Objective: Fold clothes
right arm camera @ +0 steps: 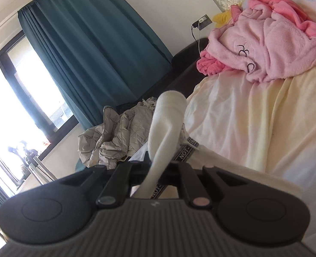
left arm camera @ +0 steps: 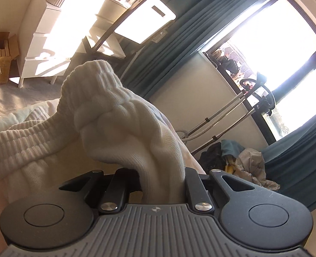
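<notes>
meanwhile, both grippers' jaws grip the white garment (left arm camera: 123, 128); cardboard box (left arm camera: 1, 64) holds flat items.

- White ribbed garment (left arm camera: 119, 115), soft and creamy, pinched in black left gripper (left arm camera: 162, 184).
- White cloth fold (right arm camera: 168, 128) with a black-and-white lettered strap (right arm camera: 189, 147), pinched in black right gripper (right arm camera: 155, 180).
- Teal curtain (right arm camera: 89, 49).
- Pink fluffy robe (right arm camera: 271, 42) with black squiggles.
- Pale yellow sheet (right arm camera: 264, 117).
- Grey crinkly jacket (right arm camera: 115, 137).
- White drawers (left arm camera: 44, 34).
- Brown cardboard box (left arm camera: 1, 64).

Home bedroom: bed (right arm camera: 264, 117), curtains (right arm camera: 93, 42), dresser (left arm camera: 44, 36).
</notes>
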A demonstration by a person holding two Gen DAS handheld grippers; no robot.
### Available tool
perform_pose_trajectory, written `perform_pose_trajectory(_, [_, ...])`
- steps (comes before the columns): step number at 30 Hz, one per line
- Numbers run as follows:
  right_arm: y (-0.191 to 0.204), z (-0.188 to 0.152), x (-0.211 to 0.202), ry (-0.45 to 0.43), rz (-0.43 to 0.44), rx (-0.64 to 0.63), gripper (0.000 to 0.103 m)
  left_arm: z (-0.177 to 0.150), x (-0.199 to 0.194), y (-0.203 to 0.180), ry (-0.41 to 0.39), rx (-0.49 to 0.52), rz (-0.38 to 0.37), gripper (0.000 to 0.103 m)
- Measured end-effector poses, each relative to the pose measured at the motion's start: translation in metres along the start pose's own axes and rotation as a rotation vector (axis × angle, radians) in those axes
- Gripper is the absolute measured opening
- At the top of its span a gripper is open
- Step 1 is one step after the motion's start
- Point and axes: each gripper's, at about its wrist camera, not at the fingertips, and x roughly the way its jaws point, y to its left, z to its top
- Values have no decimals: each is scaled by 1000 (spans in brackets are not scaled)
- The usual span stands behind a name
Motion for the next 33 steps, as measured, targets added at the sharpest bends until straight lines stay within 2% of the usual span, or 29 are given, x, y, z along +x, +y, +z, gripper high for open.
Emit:
perform_pose_trajectory(4, [-2, -19, 45, 55, -16, -71, 7, -13, 51, -15, 13, 100, 79, 16])
perform_pose_trajectory(9, [-12, -34, 73, 123, -5, -85, 17, -28, 79, -8, 38, 111, 152, 16])
perform_pose_trajectory(10, [-13, -33, 74, 133, 6, -84, 21, -28, 79, -8, 44, 114, 157, 20])
perform_pose_trajectory(12, [-12, -30, 74, 146, 42, -91, 35, -28, 72, -9, 58, 136, 138, 39])
perform_pose_trajectory(13, [-9, -27, 72, 155, 66, -98, 50, -28, 66, -12, 54, 156, 131, 57])
perform_pose_trajectory(14, [-8, -25, 70, 169, 89, -100, 58, -29, 57, -15, 44, 175, 121, 72])
perform_pose_trajectory(16, [-5, -19, 64, 201, 127, -100, 59, -34, 37, -20, 31, 207, 87, 75])
perform_pose_trajectory(20, [6, -3, 40, 258, 107, -114, 61, -53, -3, -31, 55, 260, 29, 85])
perform_pose_trajectory(22, [5, 4, 26, 280, 110, -99, 61, -70, -23, -32, 98, 264, -7, 85])
perform_pose_trajectory(25, [-3, 11, -1, 320, 105, -64, 62, -99, -48, -17, 184, 147, -71, 85])
perform_pose_trajectory(30, [-34, 12, -43, 395, 79, 3, 65, -135, -67, 31, 273, -101, -123, 86])
perform_pose_trajectory(33, [-71, -2, -54, 482, 81, 211, 66, -140, -65, 62, 289, -218, -132, 86])
